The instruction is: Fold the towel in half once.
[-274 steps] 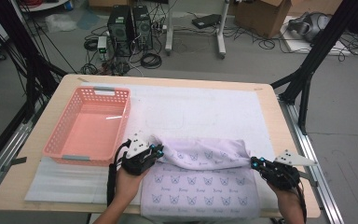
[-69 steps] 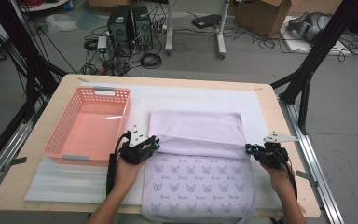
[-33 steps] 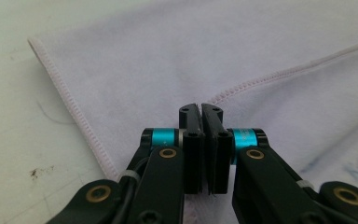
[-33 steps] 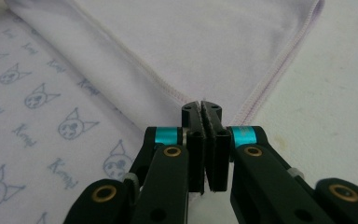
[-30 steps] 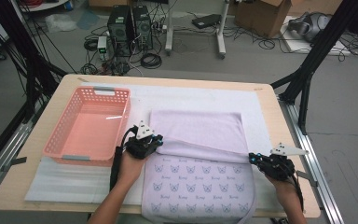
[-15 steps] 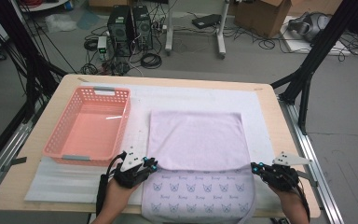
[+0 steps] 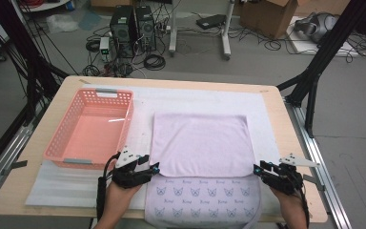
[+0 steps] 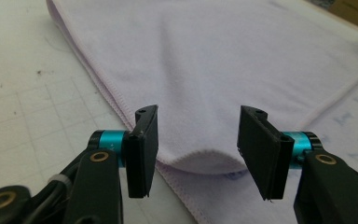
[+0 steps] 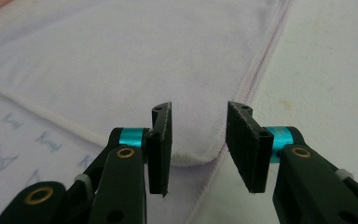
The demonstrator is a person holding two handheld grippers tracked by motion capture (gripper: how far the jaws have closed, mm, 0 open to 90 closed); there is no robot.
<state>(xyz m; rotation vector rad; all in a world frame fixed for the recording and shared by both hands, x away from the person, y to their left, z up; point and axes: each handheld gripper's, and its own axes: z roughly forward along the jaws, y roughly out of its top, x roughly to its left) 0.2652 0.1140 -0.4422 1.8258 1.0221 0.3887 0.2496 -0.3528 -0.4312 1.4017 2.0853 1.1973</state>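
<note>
high view shows the pink basket at ten o'clock; gripper views show left gripper and right gripper fingers just opened wide, free of the folded towel corners.

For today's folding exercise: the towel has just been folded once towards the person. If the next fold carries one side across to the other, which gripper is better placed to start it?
Probably either: the left gripper and right gripper each sit open at a near corner of the towel. The left has the basket beside it, so the right looks slightly freer.

Both grippers are black, the left gripper and right gripper, each with teal rings behind flat black pads, brass screws, a grey triangular top plate and a trailing black cable.
</note>
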